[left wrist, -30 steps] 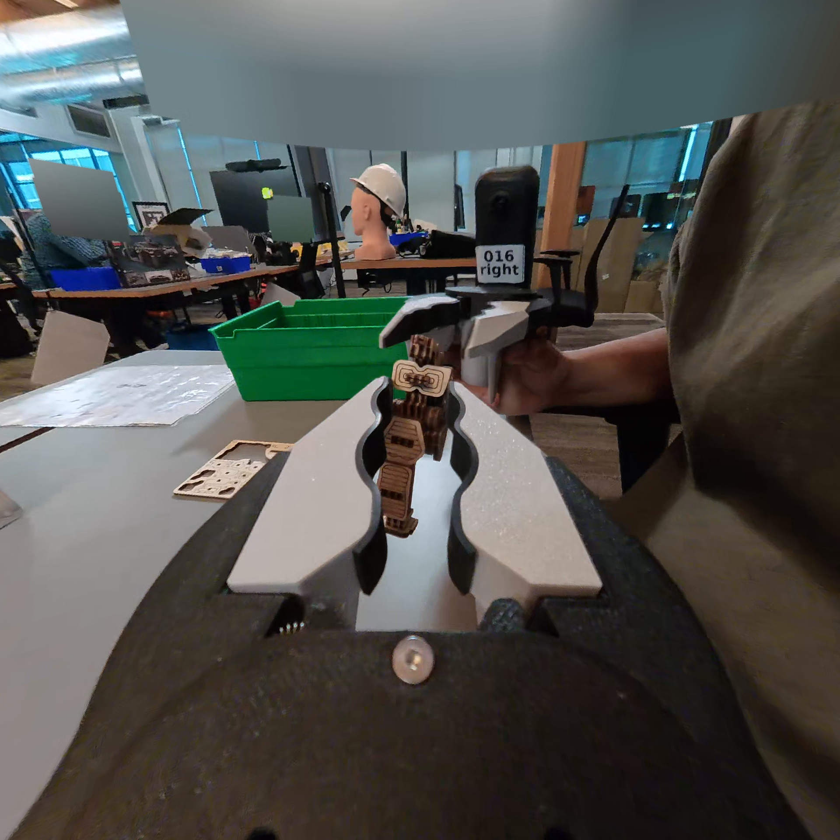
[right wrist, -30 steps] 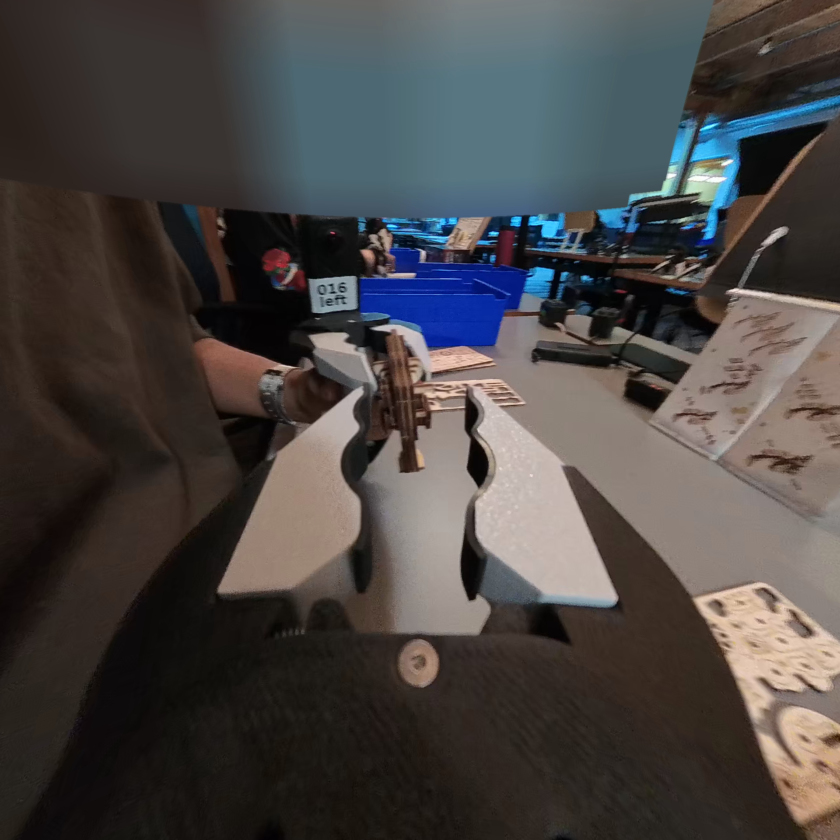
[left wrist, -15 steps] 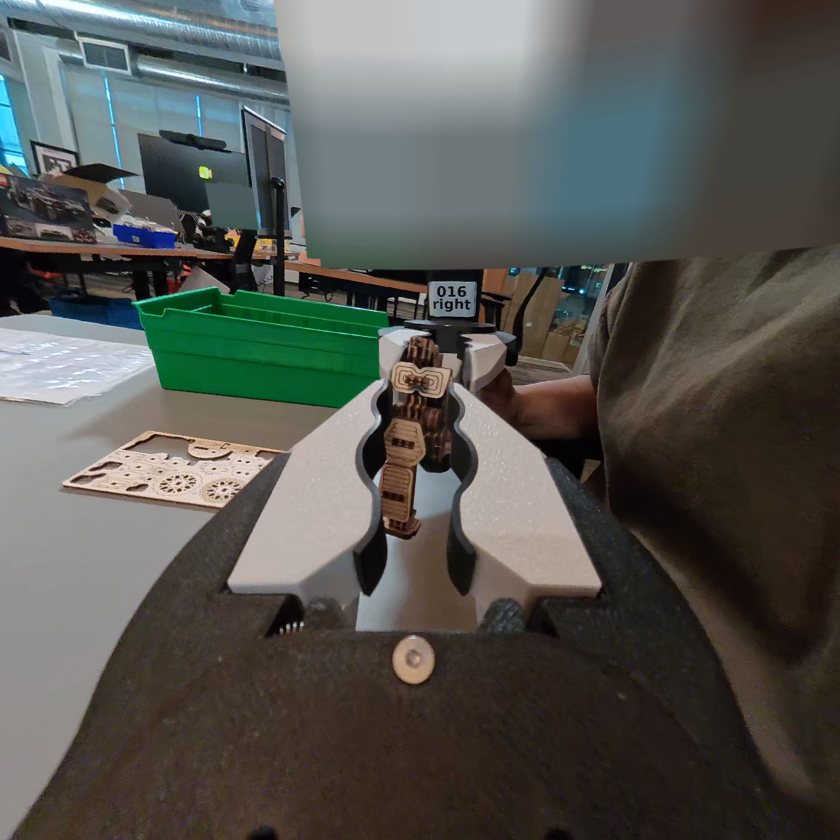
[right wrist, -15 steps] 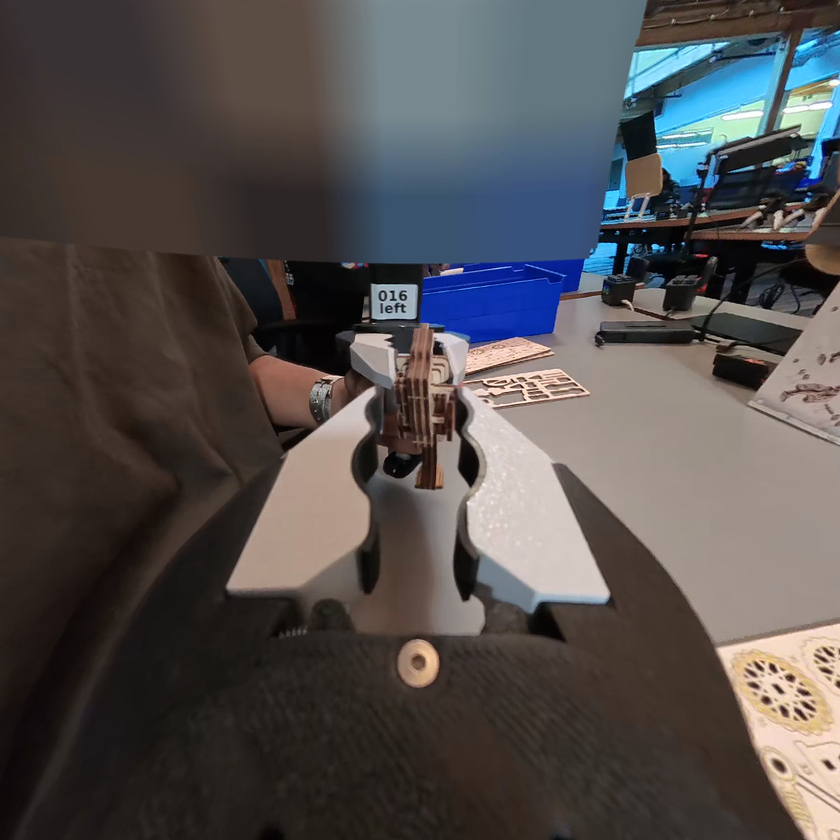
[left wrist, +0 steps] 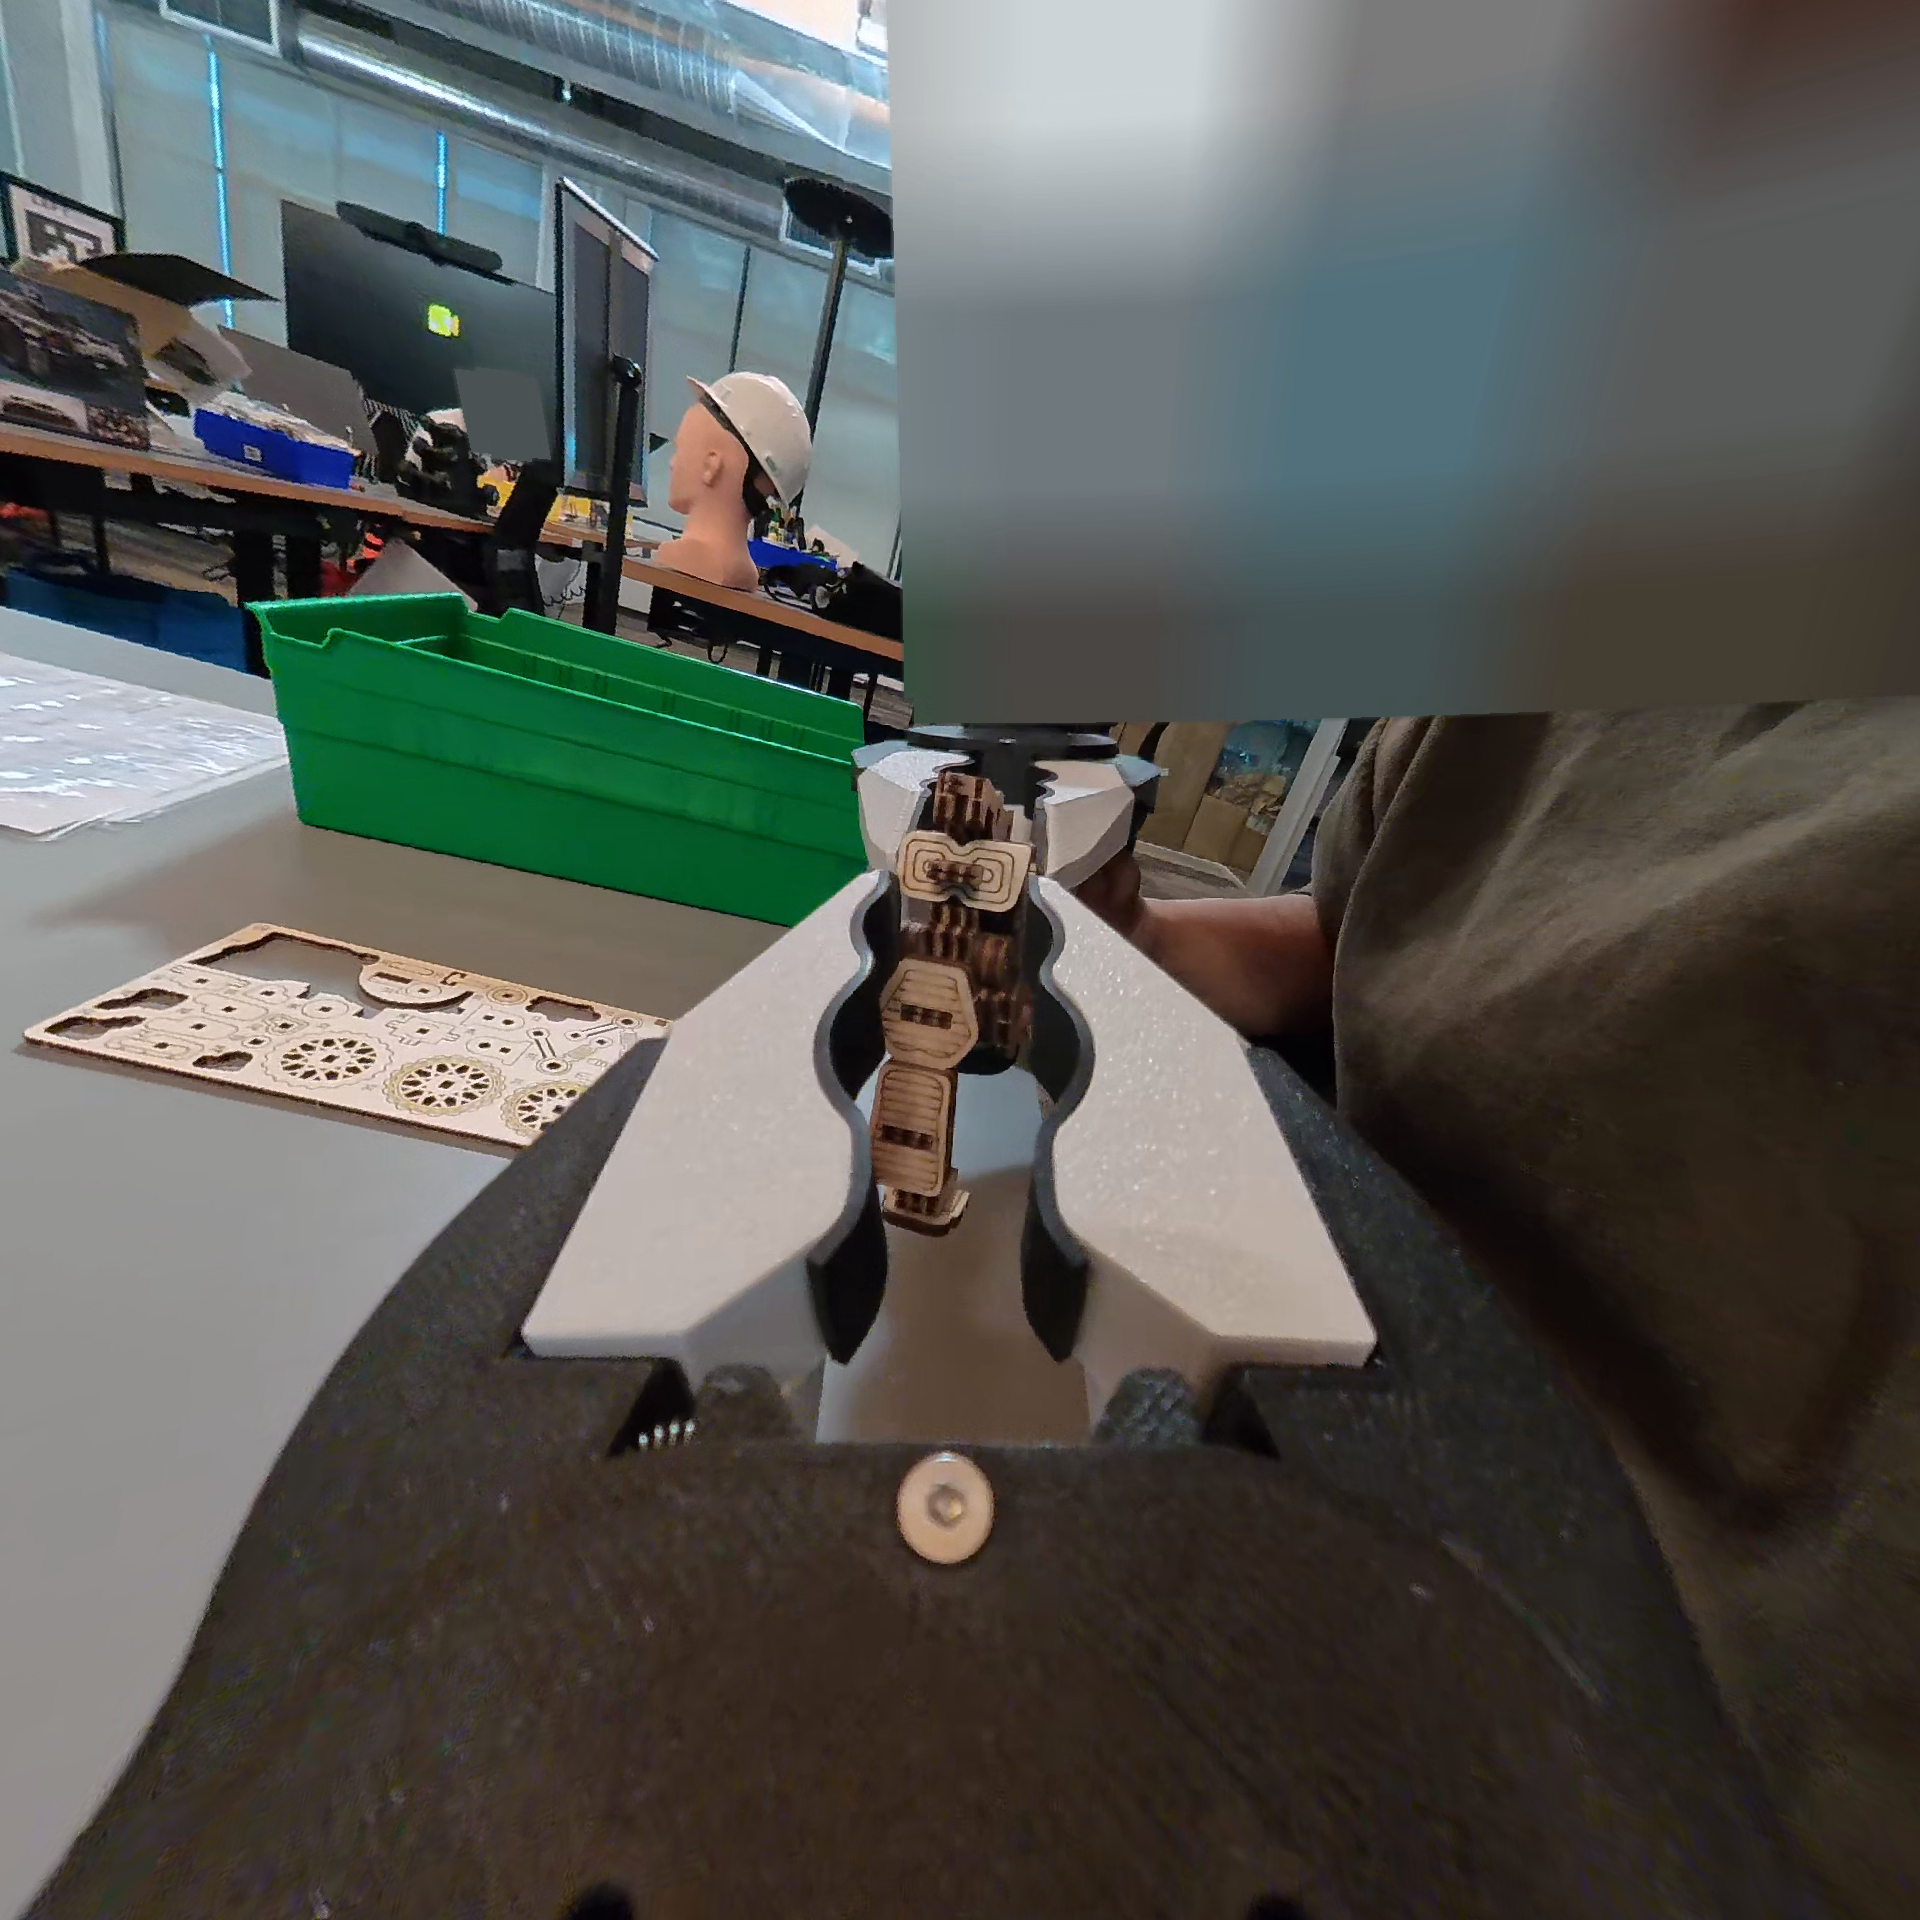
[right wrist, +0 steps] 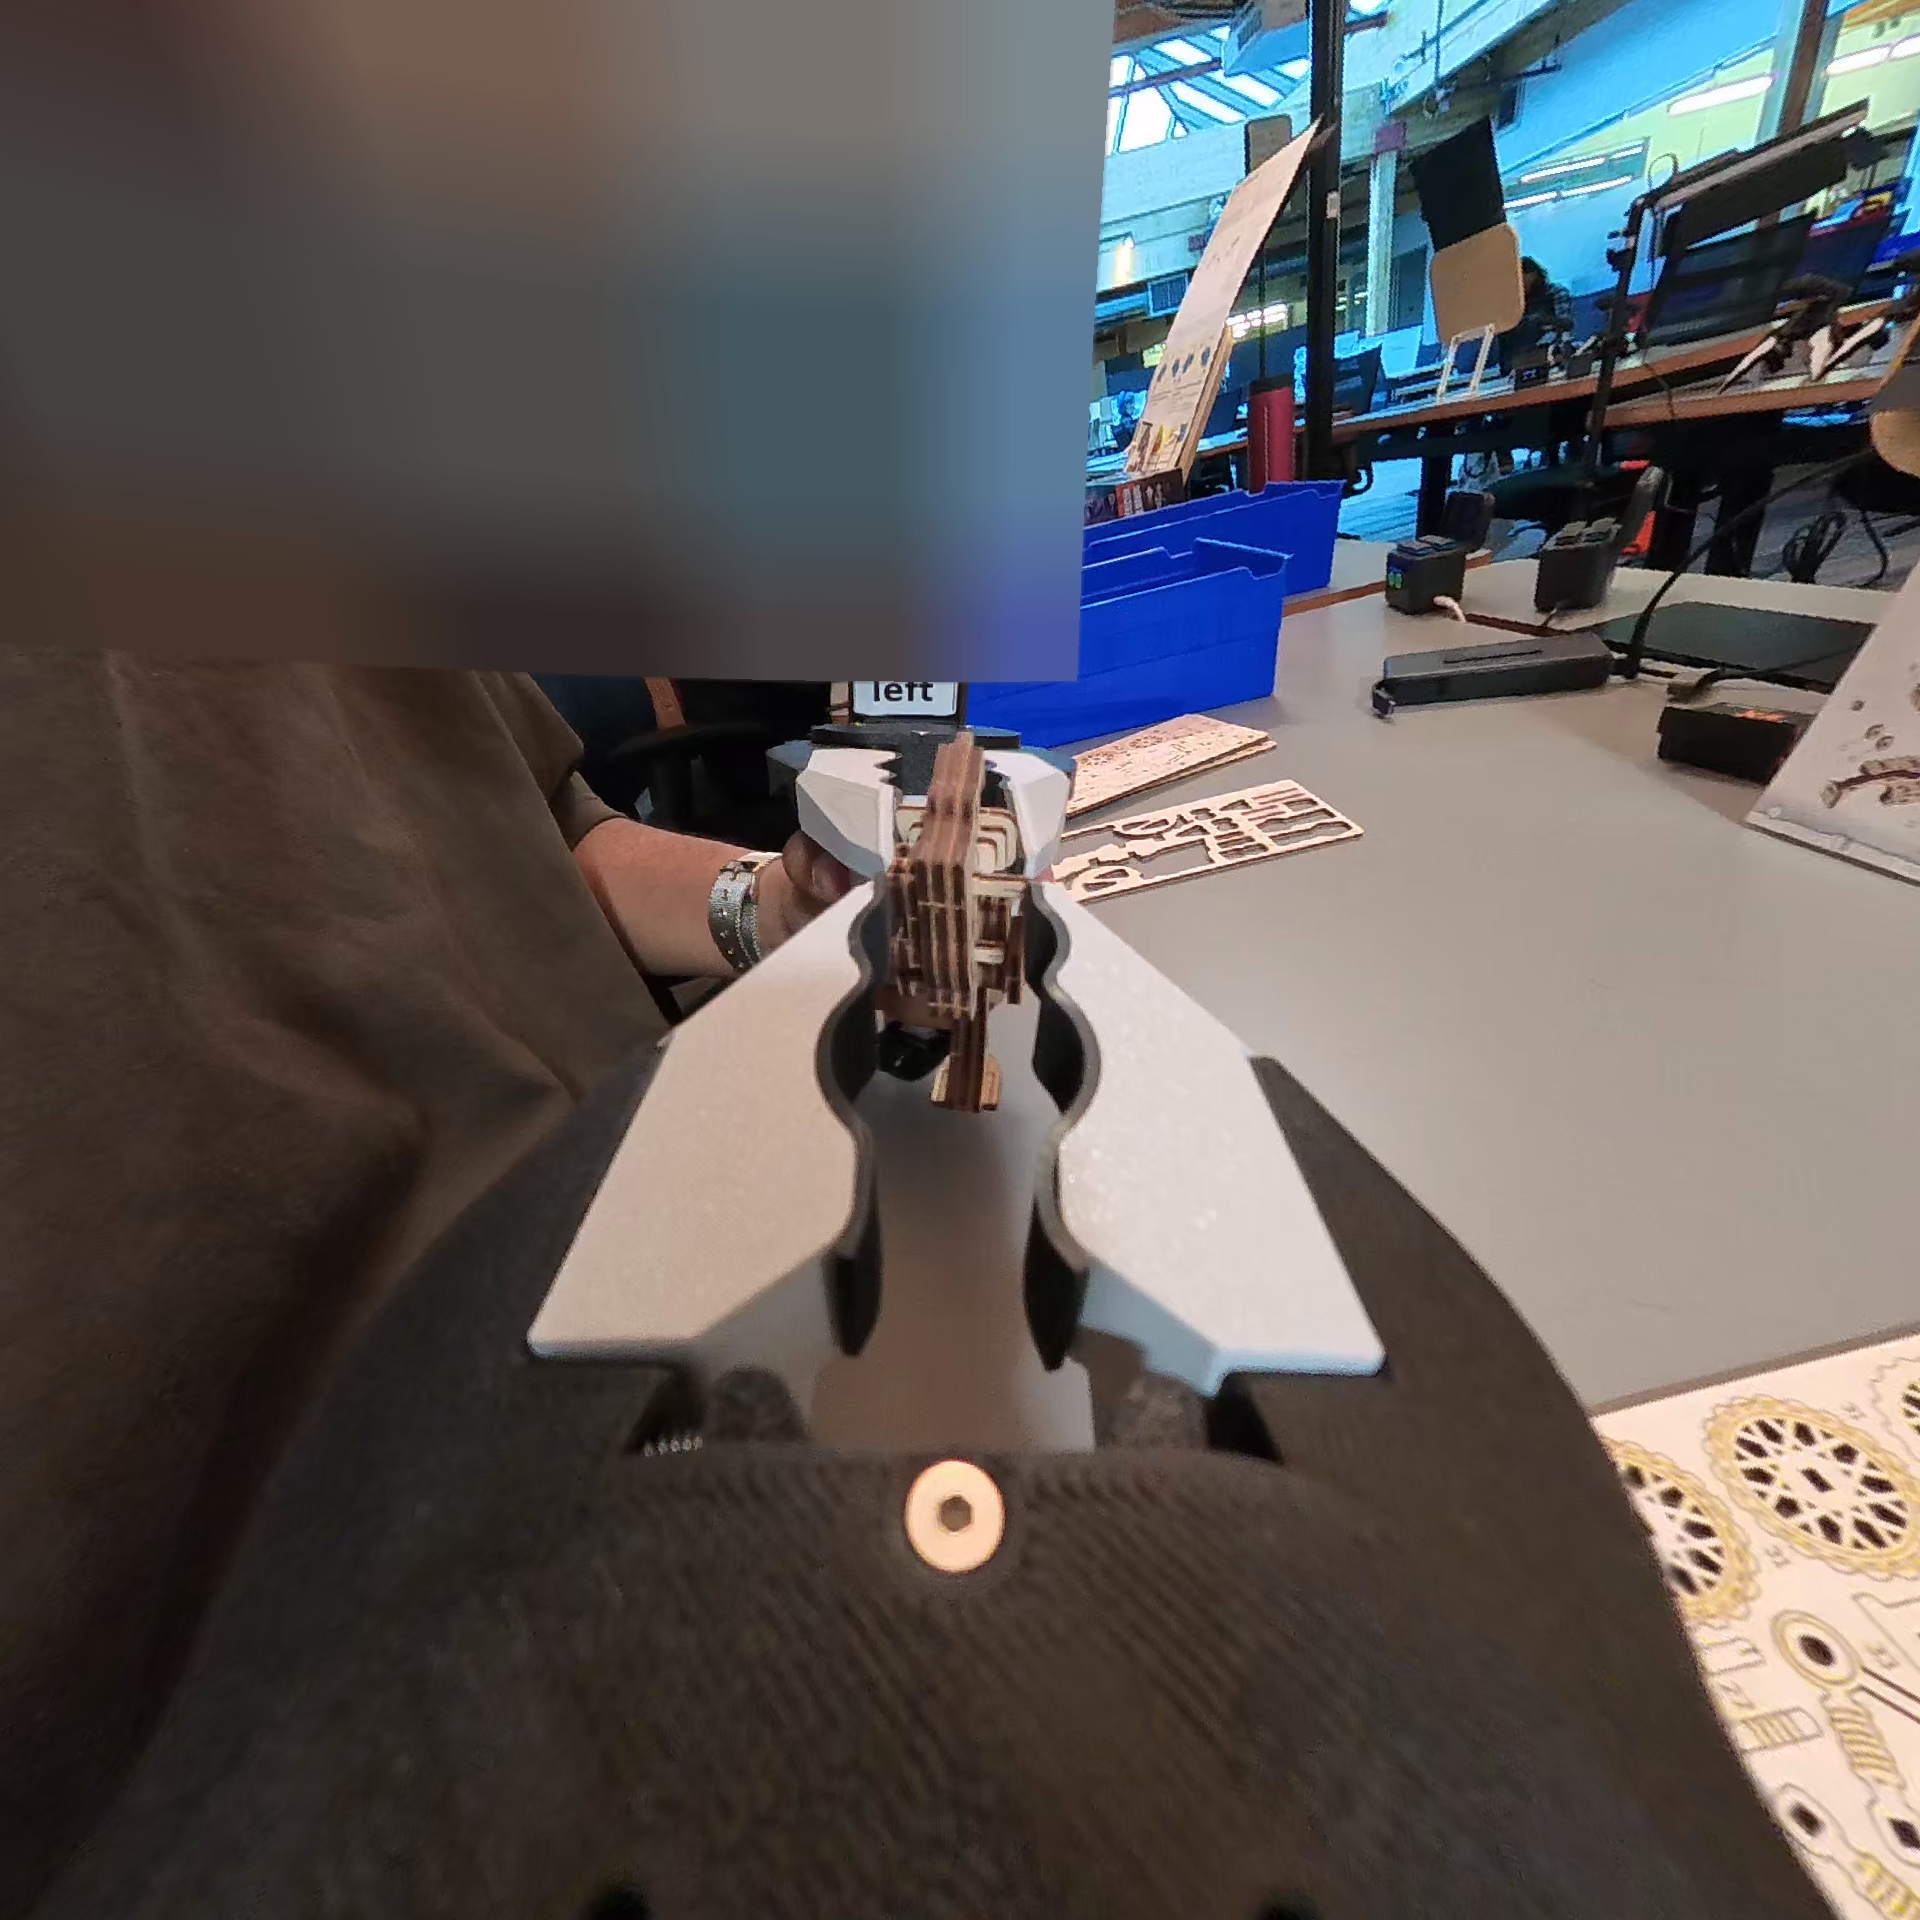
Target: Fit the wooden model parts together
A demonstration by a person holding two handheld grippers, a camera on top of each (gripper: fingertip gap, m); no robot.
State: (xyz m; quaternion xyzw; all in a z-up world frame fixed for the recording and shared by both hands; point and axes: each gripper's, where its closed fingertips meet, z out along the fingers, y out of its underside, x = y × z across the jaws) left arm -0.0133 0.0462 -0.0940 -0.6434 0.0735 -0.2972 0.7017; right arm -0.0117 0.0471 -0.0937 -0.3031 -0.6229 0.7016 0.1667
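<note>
The right gripper, which a second ago stood open and short of the wooden model, has drawn in and pinched onto its far end, so both tools now clamp the same piece head-on: the left gripper grips it at 12 o'clock in its own view, held in the air above the grey table. That likely means the pressing-together step is under way. Against the earlier frames, the green bin has slid toward 10 o'clock and the cut-out wooden sheet sits closer, at 9 o'clock.

2 wrist views facing each other, close, sharing the wooden model
</note>
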